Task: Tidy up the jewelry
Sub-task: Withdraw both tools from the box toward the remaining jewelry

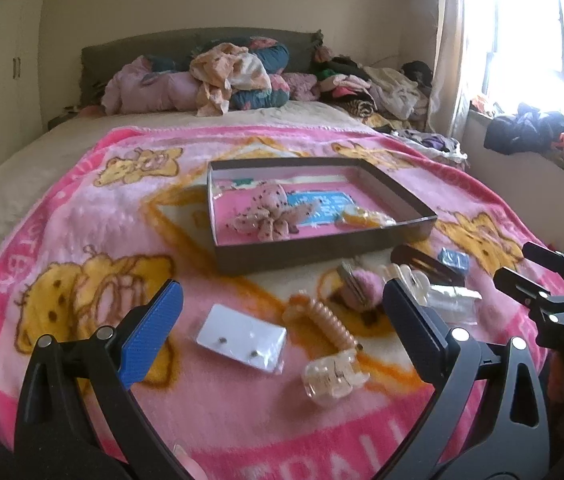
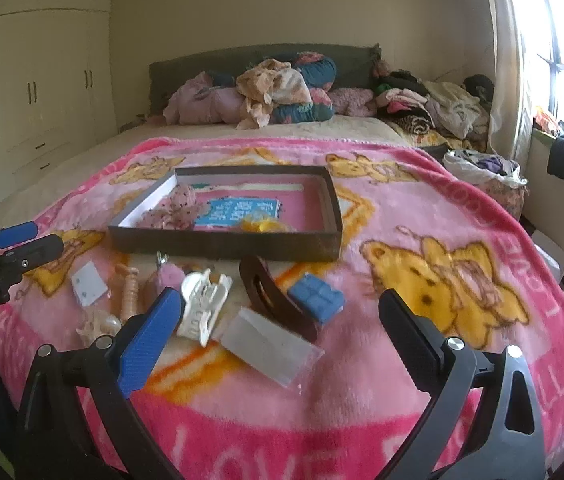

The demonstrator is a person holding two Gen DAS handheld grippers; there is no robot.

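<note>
A dark shallow box sits on the pink bear blanket, holding a pink bow, a blue card and an orange piece. In front of it lie loose items: a white earring card, a peach spiral hair tie, a clear claw clip, a pink pom-pom clip, a white claw clip, a brown barrette, a blue clip and a clear packet. My left gripper is open above the earring card and hair tie. My right gripper is open above the packet.
Piled pillows and clothes lie at the bed's head. More clothes are heaped at the right by the window. A wardrobe stands to the left. The blanket's front edge drops off just below the grippers.
</note>
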